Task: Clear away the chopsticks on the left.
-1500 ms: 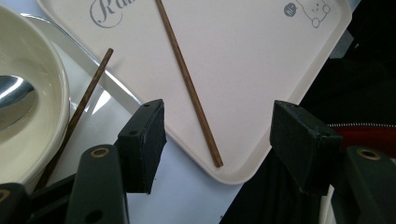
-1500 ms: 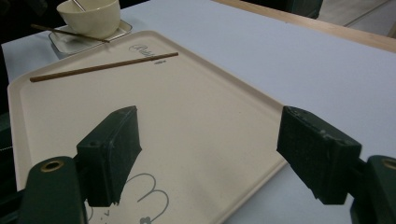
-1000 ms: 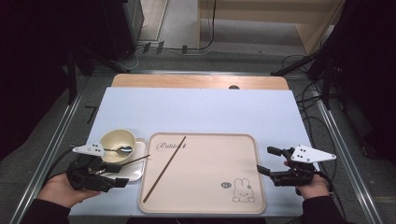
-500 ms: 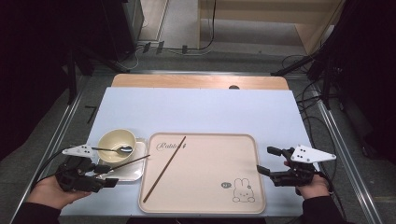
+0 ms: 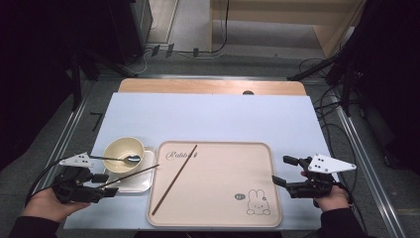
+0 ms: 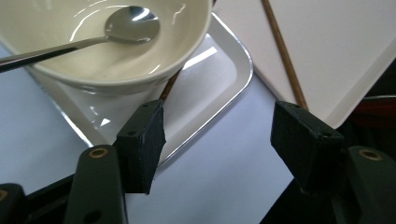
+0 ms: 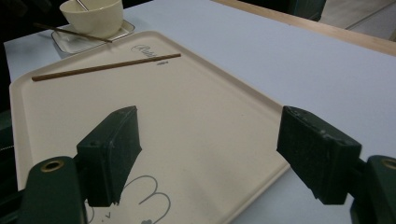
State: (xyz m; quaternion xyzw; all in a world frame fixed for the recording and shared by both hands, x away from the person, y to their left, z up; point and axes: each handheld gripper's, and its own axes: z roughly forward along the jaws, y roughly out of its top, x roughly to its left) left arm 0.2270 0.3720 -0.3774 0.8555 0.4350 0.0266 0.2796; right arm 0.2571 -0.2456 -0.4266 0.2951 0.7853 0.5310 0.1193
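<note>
A: Left claw?
B: Jaws stood wide apart, gripping nothing. It sat low at the tabletop's left front edge, tips just short of the small plate.
A: What was on the plate?
B: Bowl with a spoon in it, handle sticking out left. One chopstick lay across the plate, its far tip over the tray's left edge. In the left gripper view it ran under the bowl's rim, ahead of the left pad.
A: Second chopstick?
B: Second chopstick lay diagonally on the tray, well apart from both claws.
A: Right claw?
B: Also wide open, empty, at the tray's right edge, near the rabbit print.
</note>
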